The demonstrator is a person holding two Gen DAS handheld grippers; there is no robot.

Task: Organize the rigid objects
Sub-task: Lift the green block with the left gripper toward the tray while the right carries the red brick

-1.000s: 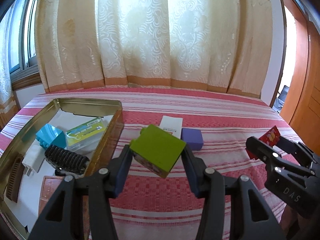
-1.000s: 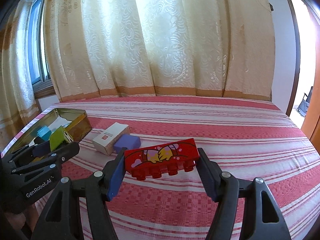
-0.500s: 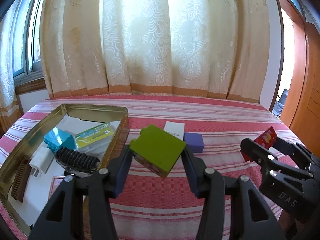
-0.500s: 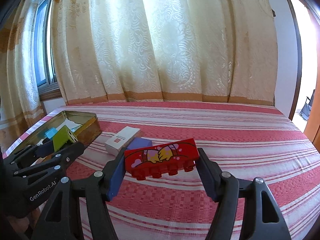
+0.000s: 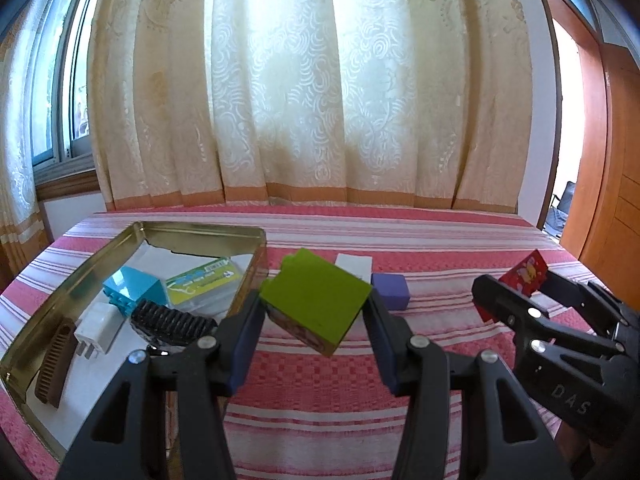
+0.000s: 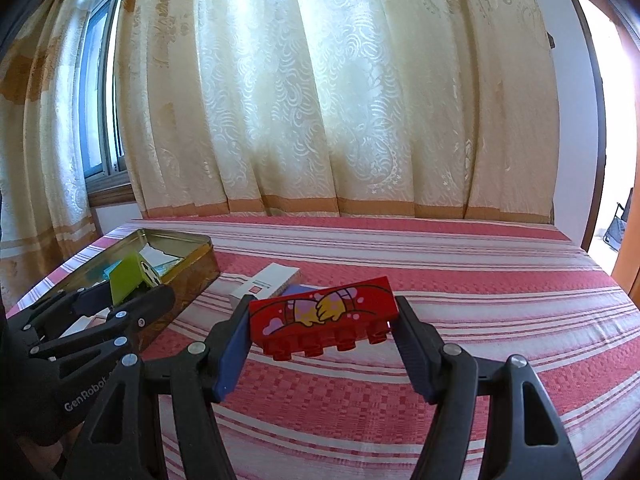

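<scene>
My left gripper (image 5: 316, 328) is shut on a green block (image 5: 316, 300) and holds it above the red striped cloth, just right of a gold tin (image 5: 72, 284). My right gripper (image 6: 324, 332) is shut on a red printed brick (image 6: 324, 312), studs down, held above the cloth. The right gripper and its red brick (image 5: 524, 276) show at the right of the left wrist view. The left gripper with the green block (image 6: 128, 276) shows at the left of the right wrist view, beside the tin (image 6: 188, 276).
The tin holds a teal block (image 5: 134, 290), a card pack (image 5: 204, 282), a black brush (image 5: 172, 322), a white plug (image 5: 98, 330) and a brown comb (image 5: 56, 364). A white box (image 5: 354, 266) and a purple block (image 5: 390, 290) lie on the cloth. Curtains hang behind.
Both grippers have risen and tilted up a little, still holding their blocks. The tin and the loose objects have not moved.
</scene>
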